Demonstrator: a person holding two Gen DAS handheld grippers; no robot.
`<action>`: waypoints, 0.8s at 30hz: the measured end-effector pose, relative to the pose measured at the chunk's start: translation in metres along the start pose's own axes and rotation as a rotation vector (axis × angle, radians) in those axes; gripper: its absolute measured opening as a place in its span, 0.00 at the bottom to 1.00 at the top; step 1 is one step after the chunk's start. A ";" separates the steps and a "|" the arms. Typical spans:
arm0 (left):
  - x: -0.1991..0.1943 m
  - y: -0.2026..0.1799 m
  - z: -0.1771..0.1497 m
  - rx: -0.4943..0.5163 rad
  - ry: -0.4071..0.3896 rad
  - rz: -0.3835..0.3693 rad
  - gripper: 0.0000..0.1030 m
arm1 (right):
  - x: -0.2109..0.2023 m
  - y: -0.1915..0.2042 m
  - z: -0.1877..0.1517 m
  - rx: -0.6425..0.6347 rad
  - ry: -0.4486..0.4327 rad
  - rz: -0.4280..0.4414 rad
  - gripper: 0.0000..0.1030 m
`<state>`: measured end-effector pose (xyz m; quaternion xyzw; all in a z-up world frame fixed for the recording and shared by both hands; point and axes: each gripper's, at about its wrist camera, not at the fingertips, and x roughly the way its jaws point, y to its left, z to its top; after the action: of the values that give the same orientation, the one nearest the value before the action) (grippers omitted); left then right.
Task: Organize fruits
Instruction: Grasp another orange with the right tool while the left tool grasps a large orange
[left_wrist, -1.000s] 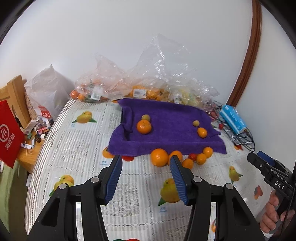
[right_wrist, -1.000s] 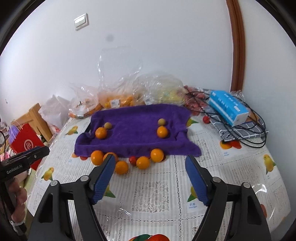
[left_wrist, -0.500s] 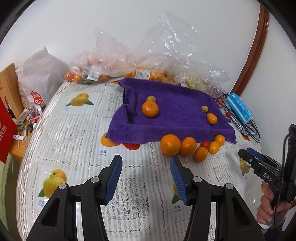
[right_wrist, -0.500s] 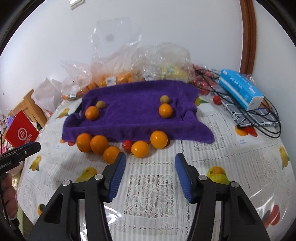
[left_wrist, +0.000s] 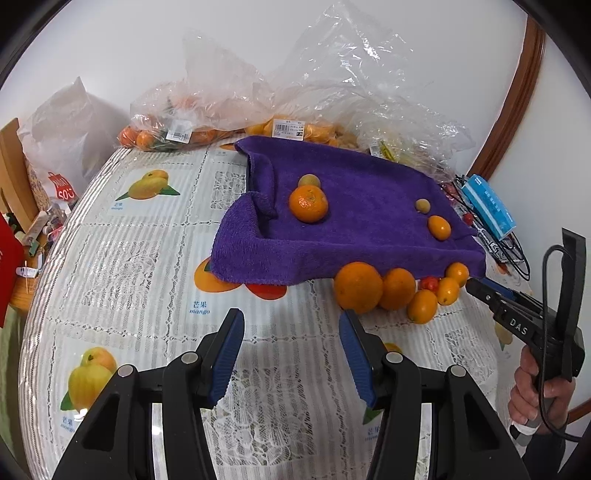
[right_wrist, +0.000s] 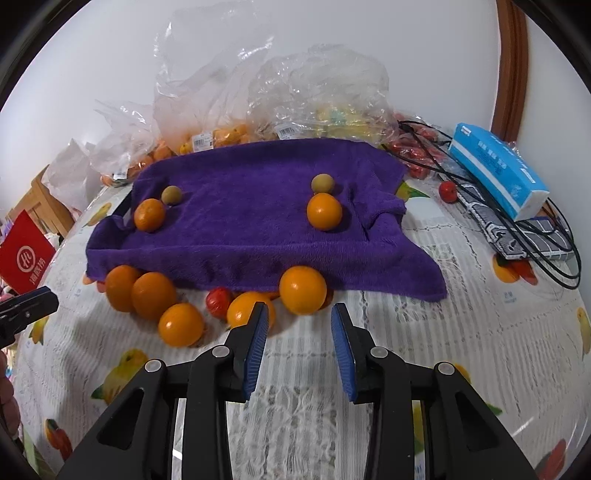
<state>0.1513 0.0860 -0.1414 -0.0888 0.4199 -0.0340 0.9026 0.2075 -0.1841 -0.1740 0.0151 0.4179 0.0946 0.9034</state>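
Both jaws stand apart and hold nothing; my right gripper (right_wrist: 298, 314) has just been closing down to fruit width, aimed at the orange (right_wrist: 303, 290) by the purple towel's (right_wrist: 258, 229) near edge. I judge this the approach (nothing gripped yet); next I straddle it, while my left gripper (left_wrist: 291, 325) faces the big orange (left_wrist: 358, 287).

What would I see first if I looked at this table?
A bright purple towel spread across the middle of the table, with four small fruits sitting on it. Right along its near edge lies a row of oranges and one little red fruit. Behind, by the wall, crinkly plastic bags hold more fruit.
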 end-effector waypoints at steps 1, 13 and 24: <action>0.002 0.000 0.001 -0.001 0.001 -0.003 0.50 | 0.003 0.000 0.001 -0.001 0.002 -0.001 0.34; 0.014 -0.002 0.008 0.009 -0.002 -0.032 0.50 | 0.034 -0.004 0.012 0.009 0.029 -0.004 0.34; 0.023 -0.012 0.009 0.032 0.008 -0.067 0.50 | 0.044 -0.009 0.016 0.022 0.039 0.009 0.34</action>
<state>0.1734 0.0725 -0.1510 -0.0881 0.4196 -0.0710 0.9006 0.2488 -0.1838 -0.1977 0.0253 0.4363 0.0943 0.8945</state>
